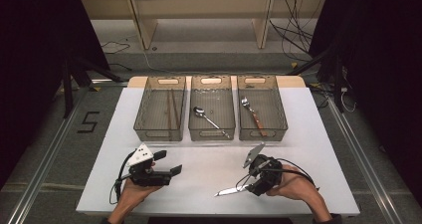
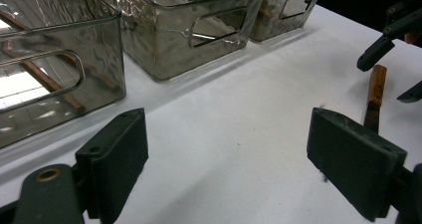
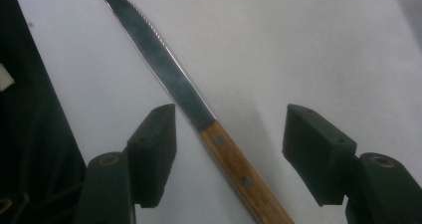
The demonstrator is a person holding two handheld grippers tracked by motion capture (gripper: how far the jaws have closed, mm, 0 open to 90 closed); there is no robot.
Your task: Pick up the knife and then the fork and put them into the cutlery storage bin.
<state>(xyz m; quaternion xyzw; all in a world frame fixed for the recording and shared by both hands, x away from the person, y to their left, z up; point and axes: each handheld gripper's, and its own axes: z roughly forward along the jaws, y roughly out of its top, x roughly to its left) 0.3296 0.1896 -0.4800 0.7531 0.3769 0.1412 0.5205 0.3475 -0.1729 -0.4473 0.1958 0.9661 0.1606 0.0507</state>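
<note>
A knife (image 1: 230,189) with a serrated steel blade (image 3: 159,59) and a riveted wooden handle (image 3: 239,171) lies flat on the white table near its front edge. My right gripper (image 1: 250,185) is low over it, and its jaws straddle the handle where it meets the blade. A gap shows on each side, so the pads do not press on it. My right gripper (image 3: 229,152) is open. My left gripper (image 1: 168,163) rests at the front left, open, with bare table between its jaws (image 2: 226,157). In its view the knife handle (image 2: 376,87) lies ahead on the right.
Three translucent grey bins stand in a row at the back of the table (image 1: 199,164). The left bin (image 1: 160,132) holds chopsticks (image 1: 171,109), the middle bin (image 1: 211,132) a spoon (image 1: 209,118), and the right bin (image 1: 263,133) a wooden-handled utensil (image 1: 253,115).
</note>
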